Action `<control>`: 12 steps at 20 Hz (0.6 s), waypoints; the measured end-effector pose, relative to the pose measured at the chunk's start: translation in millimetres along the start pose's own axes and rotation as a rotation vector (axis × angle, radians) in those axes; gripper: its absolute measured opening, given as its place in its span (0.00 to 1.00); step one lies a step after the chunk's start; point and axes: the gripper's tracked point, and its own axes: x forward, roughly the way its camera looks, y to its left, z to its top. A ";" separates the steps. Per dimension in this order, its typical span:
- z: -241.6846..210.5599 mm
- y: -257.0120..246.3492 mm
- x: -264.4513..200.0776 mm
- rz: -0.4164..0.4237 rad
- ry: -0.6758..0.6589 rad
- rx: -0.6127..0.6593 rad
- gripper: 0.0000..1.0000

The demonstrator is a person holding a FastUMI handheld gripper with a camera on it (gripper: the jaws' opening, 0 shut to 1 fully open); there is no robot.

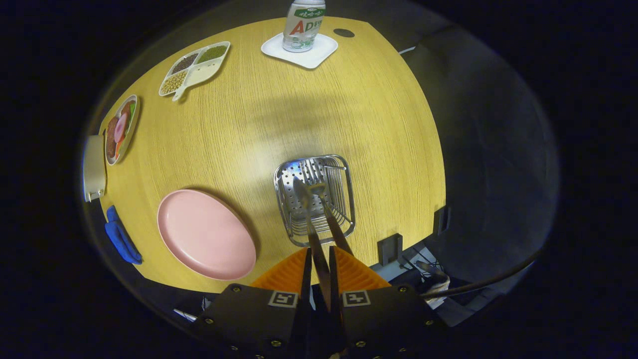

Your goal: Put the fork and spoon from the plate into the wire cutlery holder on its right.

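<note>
Gripper [319, 255] clamped on steel spoon [308, 212] over wire holder [314, 199]

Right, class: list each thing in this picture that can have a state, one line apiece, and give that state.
gripper: shut on the spoon handle
spoon: held, bowl inside the wire cutlery holder
fork: in the holder, leaning, tines away from the fingers
wire cutlery holder: upright on the table, right of the plate
pink plate: empty
bottle: upright on a white tray
divided dish: filled with beans

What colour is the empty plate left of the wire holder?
Plain pink plate, clearest in the gripper view.
</note>
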 end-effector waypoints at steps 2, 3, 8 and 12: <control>4.0 2.0 -5.0 0.017 -0.021 0.015 0.22; 3.3 2.2 -6.2 0.024 -0.025 0.027 0.22; 7.3 6.1 -15.5 0.048 -0.070 0.063 0.41; 13.5 10.2 -22.3 0.067 -0.124 0.065 0.41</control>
